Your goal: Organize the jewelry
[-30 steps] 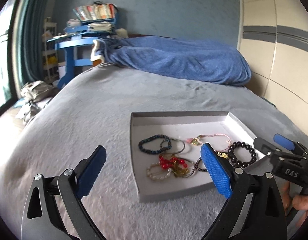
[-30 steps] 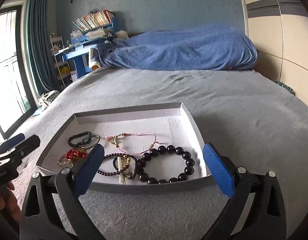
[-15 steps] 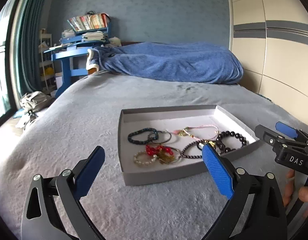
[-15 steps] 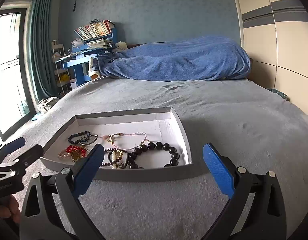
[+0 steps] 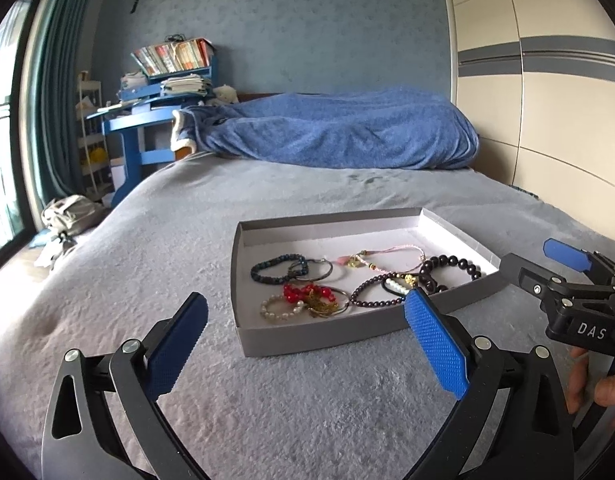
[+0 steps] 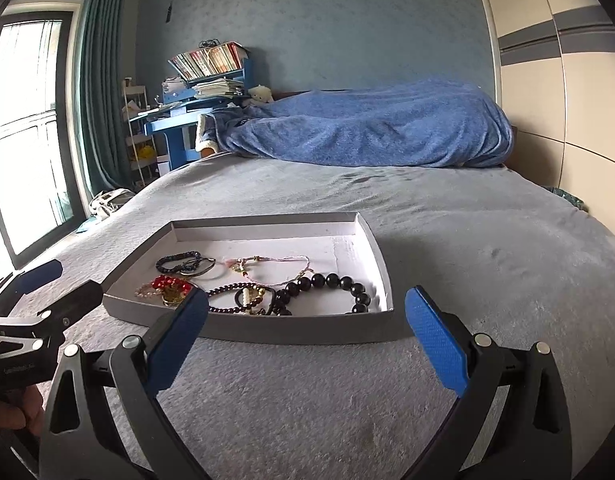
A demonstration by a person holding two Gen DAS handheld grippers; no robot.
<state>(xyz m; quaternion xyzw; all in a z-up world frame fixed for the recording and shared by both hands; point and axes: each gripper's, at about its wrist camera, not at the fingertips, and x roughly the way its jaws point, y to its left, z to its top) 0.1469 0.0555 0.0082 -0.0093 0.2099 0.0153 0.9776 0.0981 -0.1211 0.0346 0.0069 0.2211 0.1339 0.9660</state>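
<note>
One grey tray sits mid-frame on the grey bed cover, holding roughly seven bracelets in a tangle: a big black bead bracelet, a red one, a pearl one. Two grippers: left gripper and right gripper, jaws wide apart, both empty, low in frame, short of the tray.

Left hand-held gripper cut off by frame edge.

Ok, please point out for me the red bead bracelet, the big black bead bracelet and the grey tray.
red bead bracelet (image 5: 303, 293): left wrist view, on its red beads.
big black bead bracelet (image 6: 334, 280): right wrist view, on a far-side bead.
grey tray (image 6: 291, 330): right wrist view, on its near outer wall.
</note>
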